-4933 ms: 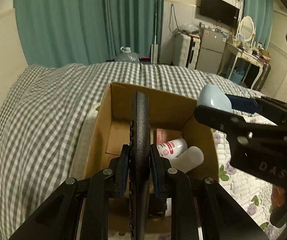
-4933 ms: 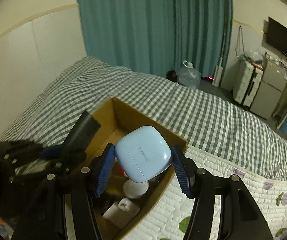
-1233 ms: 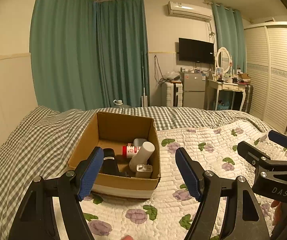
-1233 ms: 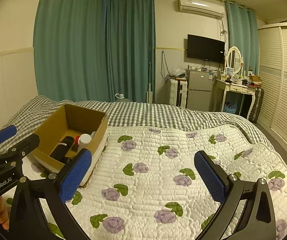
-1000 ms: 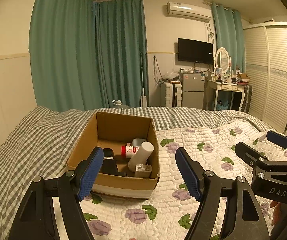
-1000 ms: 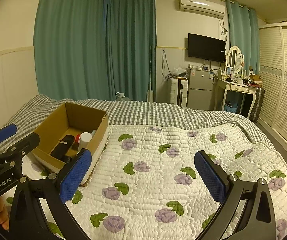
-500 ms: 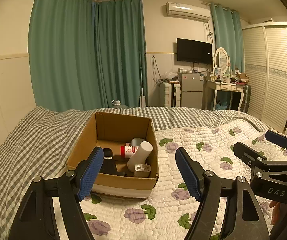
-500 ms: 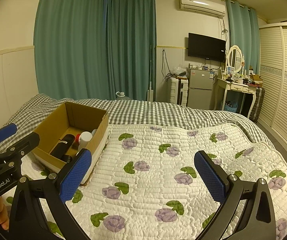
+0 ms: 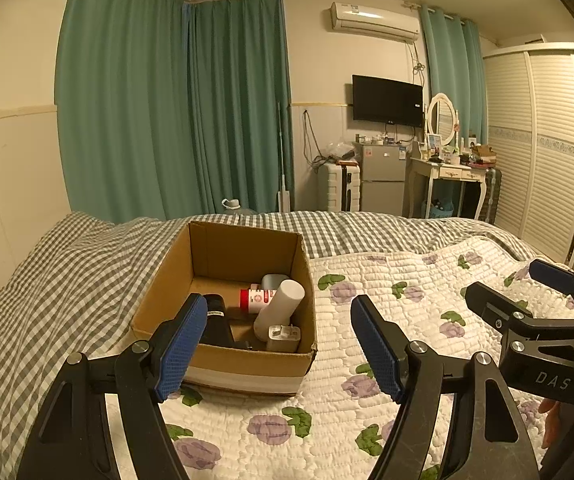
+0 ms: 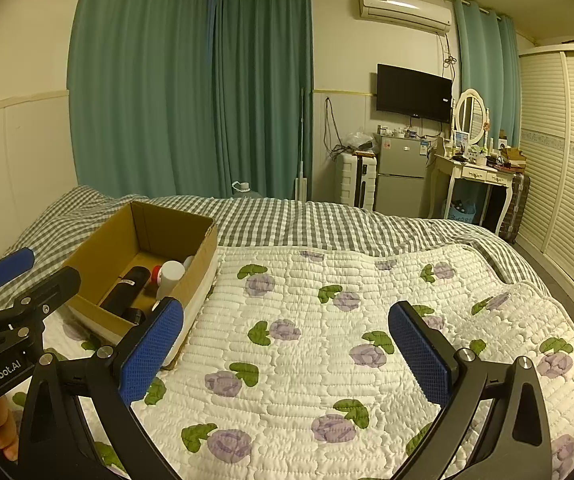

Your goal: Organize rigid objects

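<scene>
While both the left gripper (image 9: 279, 340) and right gripper (image 10: 287, 354) hang wide open and empty, the brown cardboard box (image 9: 247, 364) on the floral quilted bedspread (image 10: 327, 320) holds black cylinder (image 9: 217, 322), white tube (image 9: 279, 306), white charger (image 9: 283, 338). Packing looks finished; next, seek strays.

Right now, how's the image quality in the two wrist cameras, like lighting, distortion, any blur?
Left wrist view: dim warm yellowish light, sharp with no motion blur, strong fisheye bending of the wardrobe, dark vignette corners, and the inside of the cardboard box is shadowed. Right wrist view: same amber cast, mild glare on the air conditioner, curtains bowed by the lens, quilt crisp.
</scene>
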### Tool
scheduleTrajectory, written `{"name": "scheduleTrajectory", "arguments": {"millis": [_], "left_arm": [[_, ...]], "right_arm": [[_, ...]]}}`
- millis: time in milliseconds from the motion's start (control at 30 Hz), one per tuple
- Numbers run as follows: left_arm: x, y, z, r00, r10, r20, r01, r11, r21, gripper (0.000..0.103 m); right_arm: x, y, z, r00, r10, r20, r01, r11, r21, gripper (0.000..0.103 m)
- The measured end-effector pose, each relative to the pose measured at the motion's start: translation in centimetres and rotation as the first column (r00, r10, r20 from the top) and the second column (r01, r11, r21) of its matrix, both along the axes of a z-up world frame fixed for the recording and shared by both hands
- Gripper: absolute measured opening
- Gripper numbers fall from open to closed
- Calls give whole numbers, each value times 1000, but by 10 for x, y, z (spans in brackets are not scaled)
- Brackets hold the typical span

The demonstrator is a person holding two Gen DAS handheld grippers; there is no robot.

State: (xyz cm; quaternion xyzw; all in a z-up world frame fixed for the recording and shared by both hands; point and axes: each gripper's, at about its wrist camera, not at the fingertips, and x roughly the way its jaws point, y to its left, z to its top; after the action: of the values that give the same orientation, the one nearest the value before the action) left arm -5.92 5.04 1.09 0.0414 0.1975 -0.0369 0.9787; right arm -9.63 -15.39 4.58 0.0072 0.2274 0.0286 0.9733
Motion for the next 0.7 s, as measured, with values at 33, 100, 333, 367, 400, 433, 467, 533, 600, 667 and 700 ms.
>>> {"name": "scheduleTrajectory", "arguments": {"millis": [33, 100, 333, 367, 400, 433, 467, 533, 600, 667, 700], "left_arm": [[1, 1, 0, 1000, 1, 1, -1, 1000, 0, 77], [0, 0, 0, 1000, 0, 1, 0, 1000, 1, 77], [0, 0, 0, 1000, 1, 0, -1, 1000, -1, 77], [0, 0, 0, 1000, 1, -1, -1, 1000, -1, 77], [1, 1, 0, 1000, 1, 0, -1, 1000, 0, 77], [1, 1, 0, 1000, 0, 0, 0, 1000, 0, 77], [1, 0, 0, 1000, -1, -1, 1, 1000, 0, 77], [1, 1, -1, 1000, -1, -1, 1, 1000, 0, 77], [1, 2, -1, 1000, -1, -2, 1, 1000, -1, 77], [1, 1, -1, 1000, -3, -3, 3, 1000, -2, 77], [1, 2, -1, 1000, -1, -2, 1, 1000, -2, 77]], "right_arm": [[0, 0, -1, 1000, 0, -1, 0, 1000, 2, 103], [0, 0, -2, 1000, -1, -4, 1, 1000, 3, 103], [-1, 0, -2, 1000, 0, -5, 0, 1000, 2, 103], [0, 0, -2, 1000, 0, -6, 0, 1000, 3, 103], [0, 0, -3, 1000, 1, -8, -1, 1000, 3, 103], [0, -1, -3, 1000, 1, -9, -1, 1000, 3, 103], [0, -1, -3, 1000, 1, -11, -1, 1000, 3, 103], [0, -1, -3, 1000, 1, -12, -1, 1000, 4, 103], [-1, -2, -4, 1000, 1, -12, -1, 1000, 3, 103], [0, -1, -3, 1000, 2, -13, -2, 1000, 4, 103], [0, -2, -4, 1000, 2, -12, -2, 1000, 3, 103]]}}
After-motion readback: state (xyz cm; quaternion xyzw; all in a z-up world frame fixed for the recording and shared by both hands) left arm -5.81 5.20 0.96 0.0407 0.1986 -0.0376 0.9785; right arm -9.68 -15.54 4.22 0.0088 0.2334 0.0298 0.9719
